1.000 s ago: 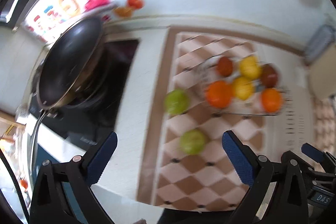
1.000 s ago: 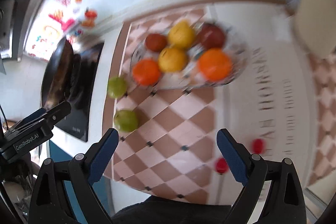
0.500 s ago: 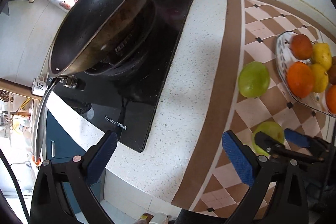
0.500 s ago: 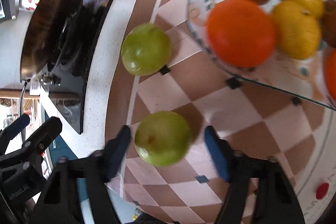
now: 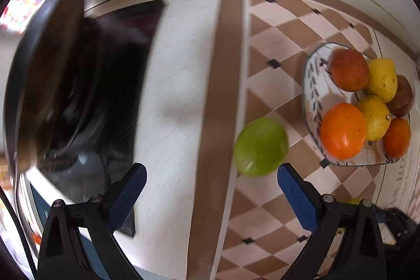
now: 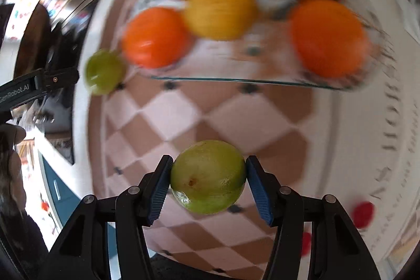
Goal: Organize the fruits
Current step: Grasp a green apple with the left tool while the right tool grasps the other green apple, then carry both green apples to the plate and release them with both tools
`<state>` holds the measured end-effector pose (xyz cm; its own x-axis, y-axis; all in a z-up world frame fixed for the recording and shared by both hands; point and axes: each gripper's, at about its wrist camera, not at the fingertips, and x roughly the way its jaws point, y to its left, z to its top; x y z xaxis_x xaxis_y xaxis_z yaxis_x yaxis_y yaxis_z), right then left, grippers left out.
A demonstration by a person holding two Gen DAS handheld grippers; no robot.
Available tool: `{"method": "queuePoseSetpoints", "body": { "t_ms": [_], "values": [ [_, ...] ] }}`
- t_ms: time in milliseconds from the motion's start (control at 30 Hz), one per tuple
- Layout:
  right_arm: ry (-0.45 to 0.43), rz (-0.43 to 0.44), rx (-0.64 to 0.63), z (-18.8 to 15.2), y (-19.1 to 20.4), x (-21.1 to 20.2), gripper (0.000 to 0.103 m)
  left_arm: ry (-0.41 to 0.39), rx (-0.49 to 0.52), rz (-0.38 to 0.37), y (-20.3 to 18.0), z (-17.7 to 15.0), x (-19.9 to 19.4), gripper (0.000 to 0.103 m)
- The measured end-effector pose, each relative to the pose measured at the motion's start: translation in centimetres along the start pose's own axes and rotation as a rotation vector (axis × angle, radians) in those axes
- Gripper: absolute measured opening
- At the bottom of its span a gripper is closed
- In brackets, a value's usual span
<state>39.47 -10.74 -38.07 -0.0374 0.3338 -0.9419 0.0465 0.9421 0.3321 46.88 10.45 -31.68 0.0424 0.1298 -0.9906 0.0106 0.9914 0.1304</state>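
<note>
Low in the right wrist frame: the right gripper was clamped on a green fruit, blue pads pressed to its two sides.
Held fruit, orientation: roundish, a little wider than tall, long axis running pad to pad; a small brown spot faced the camera; which end was the stem I could not tell.
Held fruit, place: centre-bottom of the right wrist frame, over the checkered mat, apart from the bowl.
Left gripper: jaws spread wide, nothing between them, at the bottom of the left wrist frame.
Second green fruit: lay on the checkered mat, just above the left gripper's right pad and near the bowl's lower left edge; blurred, long axis tilted up to the right.
Fruit bowl: right side of the left wrist frame, holding two oranges, two lemons and two dark red fruits.
Left of the left wrist frame: a dark pan on a black hob, both blurred.
</note>
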Motion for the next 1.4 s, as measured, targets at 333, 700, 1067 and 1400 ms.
{"method": "queuePoseSetpoints", "body": {
  "t_ms": [333, 700, 1067, 1400],
  "values": [
    [0.001, -0.015, 0.054, 0.5, -1.5, 0.2, 0.060, 0.083, 0.069, -0.122, -1.7, 2.5, 3.0, 0.083],
    [0.024, -0.026, 0.059, 1.3, -0.8, 0.6, 0.061, 0.120, 0.054, -0.192, -2.0, 3.2, 4.8, 0.054],
    [0.053, 0.002, 0.097, 1.4, -2.4, 0.3, 0.065, 0.072, -0.028, -0.252, -1.6, -2.1, 2.2, 0.054],
    [0.054, -0.009, 0.044, 0.0, -2.9, 0.1, 0.066, 0.137, -0.067, -0.319, -3.8, -7.4, 3.3, 0.054]
  ]
}}
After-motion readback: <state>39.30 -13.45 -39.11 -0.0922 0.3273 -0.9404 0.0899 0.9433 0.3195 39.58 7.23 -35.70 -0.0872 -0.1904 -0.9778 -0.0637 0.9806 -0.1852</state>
